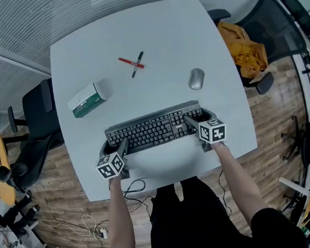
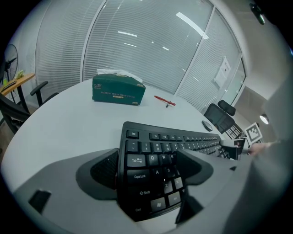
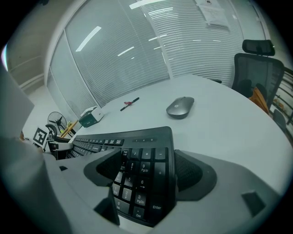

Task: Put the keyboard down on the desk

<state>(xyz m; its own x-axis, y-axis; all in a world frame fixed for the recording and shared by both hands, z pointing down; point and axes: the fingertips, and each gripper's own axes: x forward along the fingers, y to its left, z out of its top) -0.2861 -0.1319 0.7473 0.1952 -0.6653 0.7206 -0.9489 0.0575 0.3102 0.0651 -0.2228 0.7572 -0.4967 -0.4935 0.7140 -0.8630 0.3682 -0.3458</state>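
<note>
— Head view is showing the keyboard (image 1: 154, 128) held between your two hands, low over the near part of the table (image 1: 138, 32). Its long axis is running left to right across you.

— You are gripping it at both ends. The left tool (image 1: 114, 146) is clamped on the Tab and Caps Lock end, and the right tool (image 1: 197, 121) is clamped on the number-pad end. Each has one jaw lying over the keys.

— Whether the underside is touching the table, I am not managing to tell. A soft shadow is lying along the near edge.

— So the table is lying straight below the keyboard, and neither of your hands is sitting nearer to it than the other. You are probably going to need to lower both ends together, keeping that long axis level so one end is not landing first.

— Farther out, the mouse (image 1: 196, 78) is sitting beyond the right end, well apart from it. The green tissue box (image 1: 87, 100) is lying off to the far left.

— And two crossed pens (image 1: 133, 63) are lying farther back still, well away from where you are working.
</note>
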